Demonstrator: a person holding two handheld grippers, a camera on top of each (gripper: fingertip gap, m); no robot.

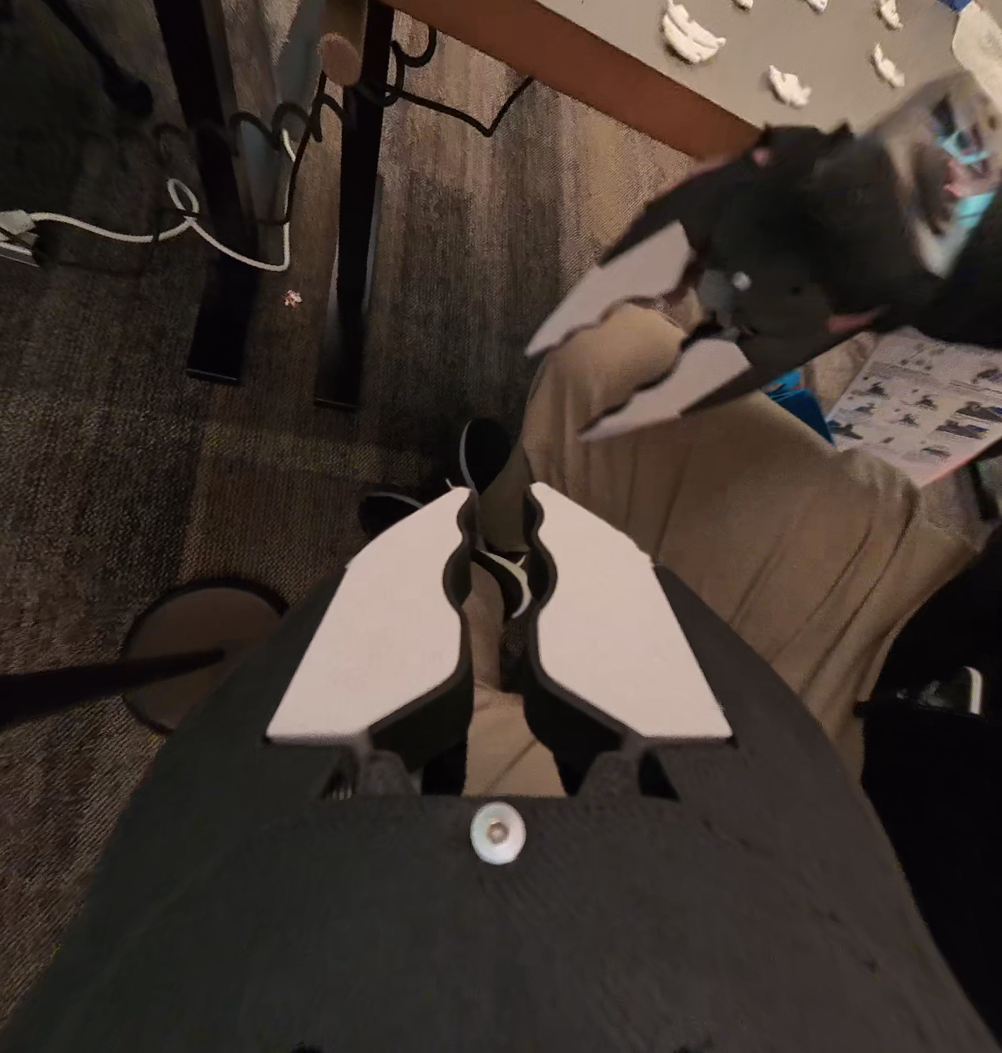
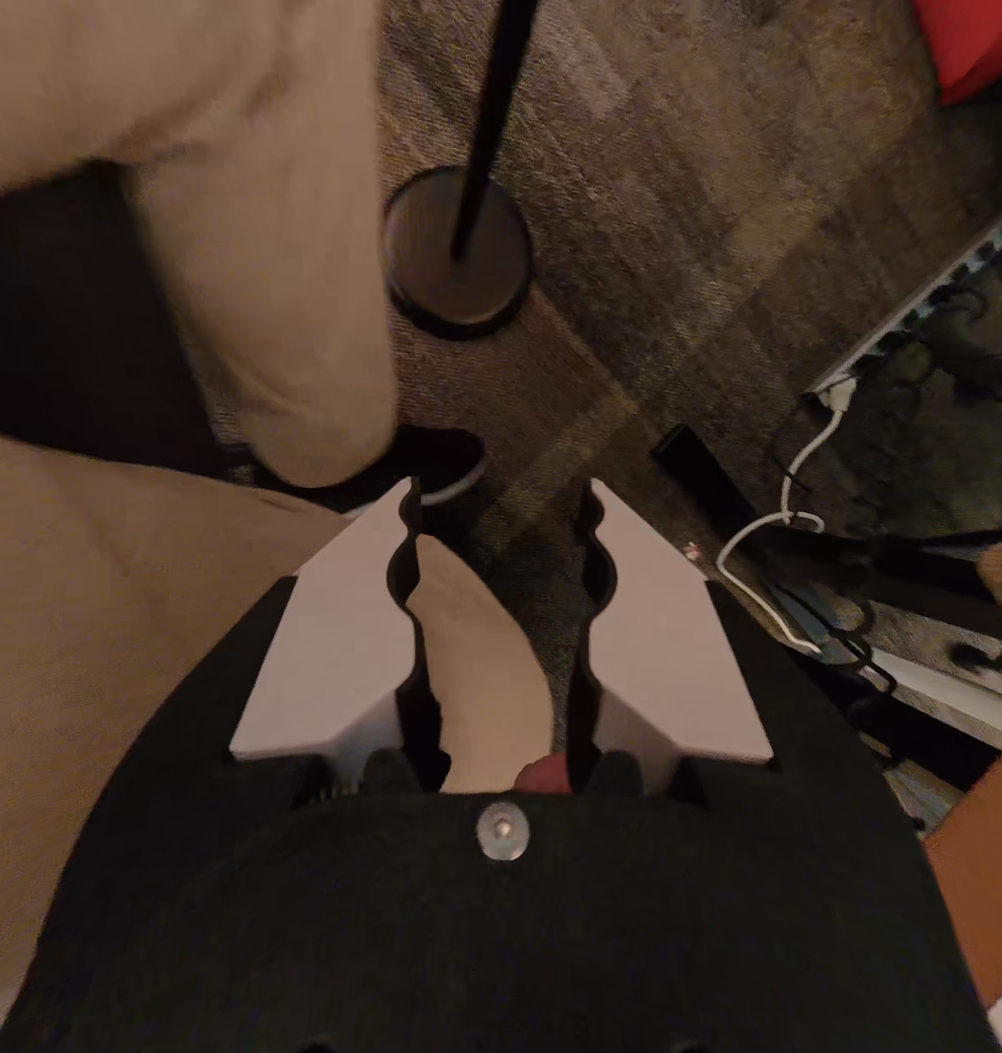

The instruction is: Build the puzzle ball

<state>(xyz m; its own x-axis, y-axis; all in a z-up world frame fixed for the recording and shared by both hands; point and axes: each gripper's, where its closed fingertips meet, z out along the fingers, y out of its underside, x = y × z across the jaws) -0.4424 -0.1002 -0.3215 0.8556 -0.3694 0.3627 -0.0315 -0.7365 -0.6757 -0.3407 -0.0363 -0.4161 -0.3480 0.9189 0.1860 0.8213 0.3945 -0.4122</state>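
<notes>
Several white puzzle pieces point(image 1: 689, 37) lie on a grey table top point(image 1: 601, 34) at the top right of the left wrist view, far from both grippers. My left gripper point(image 1: 501, 493) points down at the carpet and a person's beige trouser leg; its jaws stand a narrow gap apart and hold nothing. My right gripper point(image 2: 501, 484) is wide open and empty, also aimed at the floor. It also shows in the left wrist view point(image 1: 555, 390), open, above the lap and below the table edge. No puzzle piece shows in the right wrist view.
A person's beige-trousered legs point(image 1: 686, 513) and dark shoe point(image 2: 430, 456) fill the space below. A printed instruction sheet point(image 1: 931, 399) rests on the lap. A round stand base point(image 2: 458, 250) with a black pole, black table legs point(image 1: 225, 228) and white cables point(image 1: 202, 233) are on the carpet. Tip to tip, the grippers are about 15 cm apart.
</notes>
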